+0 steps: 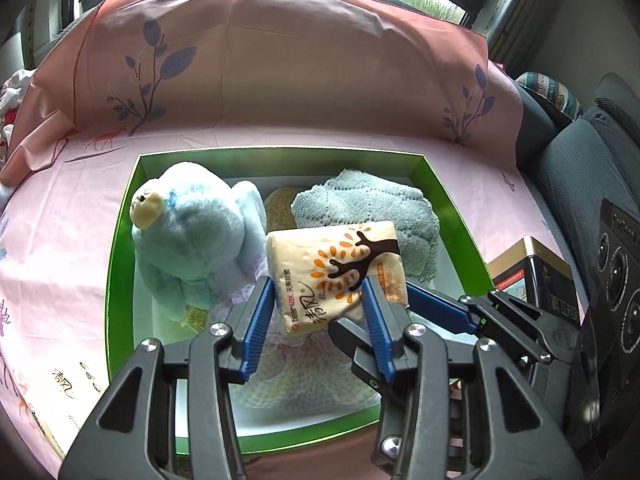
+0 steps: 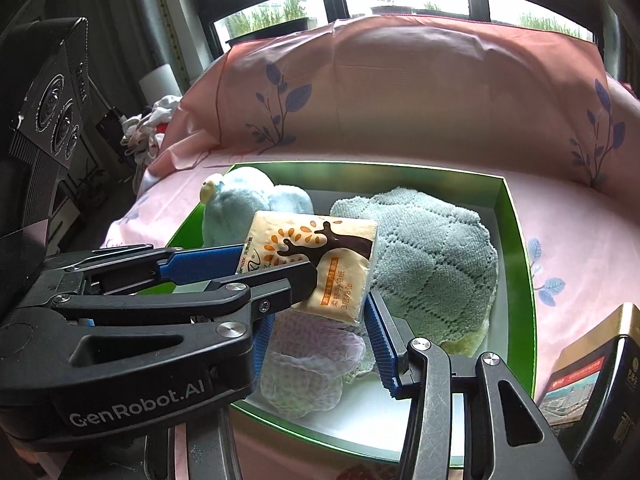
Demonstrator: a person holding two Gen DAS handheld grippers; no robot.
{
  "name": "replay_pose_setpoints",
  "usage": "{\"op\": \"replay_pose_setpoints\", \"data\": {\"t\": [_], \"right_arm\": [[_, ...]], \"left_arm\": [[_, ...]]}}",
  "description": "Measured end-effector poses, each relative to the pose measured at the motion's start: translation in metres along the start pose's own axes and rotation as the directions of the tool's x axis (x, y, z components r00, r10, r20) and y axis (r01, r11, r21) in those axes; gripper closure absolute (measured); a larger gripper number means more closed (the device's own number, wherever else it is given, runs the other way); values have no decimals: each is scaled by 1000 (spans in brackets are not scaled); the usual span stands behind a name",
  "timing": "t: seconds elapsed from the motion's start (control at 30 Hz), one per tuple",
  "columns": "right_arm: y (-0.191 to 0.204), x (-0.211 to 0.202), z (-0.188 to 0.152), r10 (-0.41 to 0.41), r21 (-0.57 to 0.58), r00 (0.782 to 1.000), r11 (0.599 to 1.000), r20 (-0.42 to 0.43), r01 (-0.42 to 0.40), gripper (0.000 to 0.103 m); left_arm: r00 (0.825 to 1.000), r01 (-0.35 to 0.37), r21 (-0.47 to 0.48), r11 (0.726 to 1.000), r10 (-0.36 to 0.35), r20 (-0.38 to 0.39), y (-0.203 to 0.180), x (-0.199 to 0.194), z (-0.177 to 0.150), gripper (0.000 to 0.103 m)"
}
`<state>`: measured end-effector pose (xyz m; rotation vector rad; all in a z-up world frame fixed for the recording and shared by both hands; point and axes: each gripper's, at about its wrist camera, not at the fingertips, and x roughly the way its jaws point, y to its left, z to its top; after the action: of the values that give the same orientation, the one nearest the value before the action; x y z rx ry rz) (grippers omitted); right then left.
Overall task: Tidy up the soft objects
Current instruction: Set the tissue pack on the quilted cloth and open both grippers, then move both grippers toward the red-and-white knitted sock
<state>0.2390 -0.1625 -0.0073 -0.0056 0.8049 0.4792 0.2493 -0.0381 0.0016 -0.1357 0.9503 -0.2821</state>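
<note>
A cream tissue pack [image 1: 338, 276] with a brown tree print is held above the green box [image 1: 120, 240]. My left gripper [image 1: 320, 300] is shut on its near edge. My right gripper [image 2: 320, 304] also clamps the tissue pack [image 2: 316, 260] from the right side; its fingers [image 1: 436, 306] show in the left wrist view. Inside the green box [image 2: 516, 248] lie a light blue plush bear [image 1: 188, 232], a grey-green knitted towel [image 1: 372, 208] and a pale mesh cloth [image 2: 308, 364]. The bear [image 2: 240, 200] and towel [image 2: 424, 256] show in the right wrist view too.
The box sits on a pink bedsheet [image 1: 60, 240] with a pink pillow [image 1: 280, 60] behind it. A black and gold tin [image 1: 536, 276] stands right of the box, also in the right wrist view [image 2: 592, 368]. Grey cushions [image 1: 580, 168] lie at the right. Clothes [image 2: 152, 128] are piled at far left.
</note>
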Motion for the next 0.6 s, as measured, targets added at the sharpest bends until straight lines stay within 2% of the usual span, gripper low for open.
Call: {"op": "replay_pose_setpoints", "data": {"t": [0.1,0.17,0.23,0.3,0.47,0.57,0.6], "right_arm": [[0,4,-2,-15,3,1000,1000,-27,15,54],[2,3,-3,-32,-1,999,999,-36,32,54],[3,1,-5,-56,-7,998,998,-38,56,44],[3,-5,-8,-68,-12,997,998,-33,67,39],[4,-23,-18,-94,-25,995,995,-11,94,36],[5,-41,-27,-102,-19,994,995,31,102,36],[6,-48,-29,-109,-17,993,994,48,110,36]], "left_arm": [[1000,-23,6,1000,23,-6,0,4,-2,57],[999,-44,8,999,44,-8,-1,5,-4,49],[998,-58,7,998,58,-7,0,2,-7,30],[997,-72,11,997,72,-11,1,-1,-10,19],[996,-94,3,996,94,-5,4,-14,-19,16],[993,-112,3,994,112,23,3,-28,-25,1],[992,-117,8,993,117,45,1,-34,-27,1]]}}
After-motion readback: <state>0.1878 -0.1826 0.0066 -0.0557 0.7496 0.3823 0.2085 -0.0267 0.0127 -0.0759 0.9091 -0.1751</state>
